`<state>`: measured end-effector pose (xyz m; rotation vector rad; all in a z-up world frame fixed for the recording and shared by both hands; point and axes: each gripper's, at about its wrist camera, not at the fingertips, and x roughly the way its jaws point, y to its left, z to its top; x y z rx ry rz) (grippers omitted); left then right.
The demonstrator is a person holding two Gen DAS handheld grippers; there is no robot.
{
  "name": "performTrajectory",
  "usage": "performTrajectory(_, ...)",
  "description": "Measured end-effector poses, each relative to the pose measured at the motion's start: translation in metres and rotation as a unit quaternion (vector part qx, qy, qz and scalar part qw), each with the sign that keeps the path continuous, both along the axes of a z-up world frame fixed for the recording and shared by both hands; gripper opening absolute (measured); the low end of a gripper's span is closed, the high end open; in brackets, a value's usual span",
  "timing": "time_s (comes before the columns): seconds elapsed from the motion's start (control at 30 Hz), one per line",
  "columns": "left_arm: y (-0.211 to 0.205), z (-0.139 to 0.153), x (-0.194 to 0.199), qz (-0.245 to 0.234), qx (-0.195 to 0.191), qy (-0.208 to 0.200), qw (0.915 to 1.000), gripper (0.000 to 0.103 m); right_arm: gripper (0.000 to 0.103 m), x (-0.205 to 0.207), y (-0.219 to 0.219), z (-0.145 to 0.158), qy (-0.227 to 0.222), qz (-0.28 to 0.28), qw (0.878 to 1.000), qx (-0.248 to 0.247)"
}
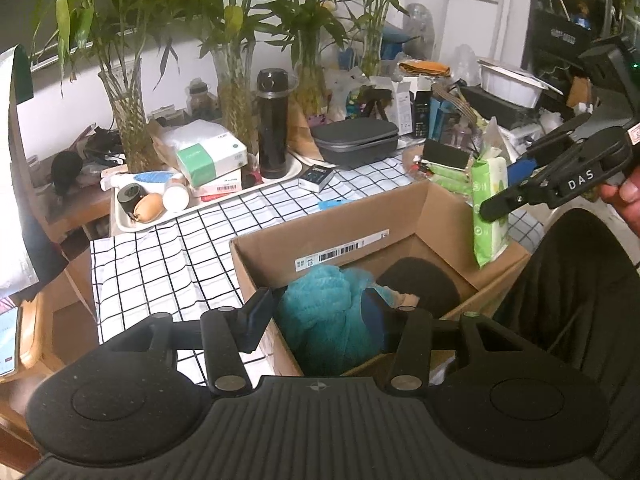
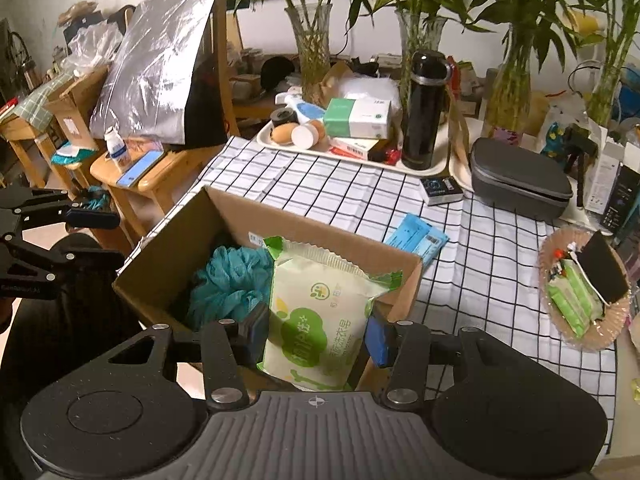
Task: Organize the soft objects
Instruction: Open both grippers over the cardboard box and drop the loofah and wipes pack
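An open cardboard box (image 1: 280,252) stands on the checked tablecloth; it also shows in the right wrist view (image 2: 160,256). Inside lie a teal mesh bath sponge (image 1: 324,312), also in the right wrist view (image 2: 228,280), and a dark soft item (image 1: 420,284). My right gripper (image 2: 316,332) is shut on a green and white soft pack (image 2: 316,320) and holds it above the box's near right corner; the pack also shows in the left wrist view (image 1: 490,204). My left gripper (image 1: 324,316) is open and empty above the box's near end.
A straw plate (image 2: 620,320) at the right holds more green packs and a black sponge. A blue packet (image 2: 416,236) lies beyond the box. A tray (image 2: 360,160) with eggs, boxes and a black flask (image 2: 424,108), a grey case (image 2: 520,180) and plant vases stand behind.
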<state>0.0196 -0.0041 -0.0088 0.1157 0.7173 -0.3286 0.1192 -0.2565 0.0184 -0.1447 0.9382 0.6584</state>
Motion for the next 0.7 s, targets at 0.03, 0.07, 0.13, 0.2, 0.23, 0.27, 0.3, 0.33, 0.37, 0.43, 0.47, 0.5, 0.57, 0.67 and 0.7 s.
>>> performTrajectory(0.03, 0.000, 0.000, -0.001, 0.001, 0.000, -0.001, 1.0000, 0.048, 0.052, 0.000, 0.002, -0.001, 0.002, 0.004, 1.000, -0.002)
performTrajectory(0.07, 0.001, 0.000, -0.001, 0.002, -0.001, -0.001, 1.0000, 0.048, 0.052, 0.000, 0.005, -0.001, 0.005, 0.008, 1.000, -0.004)
performTrajectory(0.13, 0.001, 0.000, -0.001, 0.004, -0.002, 0.000, 1.0000, 0.048, 0.052, 0.001, 0.013, -0.003, 0.012, 0.019, 1.000, -0.010)
performTrajectory(0.2, 0.002, 0.000, -0.001, 0.003, -0.005, 0.000, 1.0000, 0.048, 0.052, 0.004, 0.022, -0.006, 0.022, 0.030, 0.999, -0.018)
performTrajectory(0.23, 0.002, -0.001, -0.001, 0.003, -0.006, 0.001, 1.0000, 0.048, 0.052, 0.007, 0.028, -0.009, 0.032, 0.035, 0.999, -0.023)
performTrajectory(0.27, 0.002, -0.001, -0.001, 0.004, -0.006, 0.002, 1.0000, 0.048, 0.053, 0.012, 0.032, -0.013, 0.043, 0.037, 0.998, -0.025)
performTrajectory(0.3, 0.002, -0.001, -0.001, 0.005, -0.006, 0.003, 1.0000, 0.048, 0.054, 0.017, 0.037, -0.017, 0.056, 0.037, 0.997, -0.025)
performTrajectory(0.33, 0.003, -0.002, -0.001, 0.005, -0.007, 0.003, 1.0000, 0.048, 0.061, 0.021, 0.040, -0.021, 0.064, 0.037, 0.997, -0.021)
performTrajectory(0.37, 0.003, -0.002, -0.002, 0.006, -0.008, 0.002, 0.9999, 0.048, 0.067, 0.025, 0.042, -0.023, 0.068, 0.035, 0.997, -0.015)
performTrajectory(0.43, 0.004, -0.002, -0.003, 0.008, -0.009, 0.002, 0.9999, 0.048, 0.080, 0.032, 0.044, -0.024, 0.069, 0.024, 0.997, -0.005)
performTrajectory(0.47, 0.005, -0.002, -0.003, 0.009, -0.009, 0.002, 0.9999, 0.048, 0.081, 0.034, 0.044, -0.025, 0.067, 0.019, 0.998, -0.001)
performTrajectory(0.5, 0.006, -0.002, -0.004, 0.010, -0.009, 0.002, 0.9999, 0.048, 0.084, 0.035, 0.043, -0.025, 0.066, 0.016, 0.998, 0.000)
performTrajectory(0.57, 0.007, -0.003, -0.004, 0.013, -0.009, 0.004, 0.9999, 0.048, 0.090, 0.036, 0.042, -0.026, 0.062, 0.009, 0.998, -0.002)
performTrajectory(0.67, 0.009, -0.005, -0.003, 0.017, -0.010, 0.009, 0.9998, 0.048, 0.095, 0.033, 0.039, -0.030, 0.052, 0.002, 0.999, -0.012)
performTrajectory(0.7, 0.009, -0.006, -0.003, 0.018, -0.009, 0.011, 0.9997, 0.048, 0.097, 0.032, 0.037, -0.030, 0.049, -0.002, 0.999, -0.016)
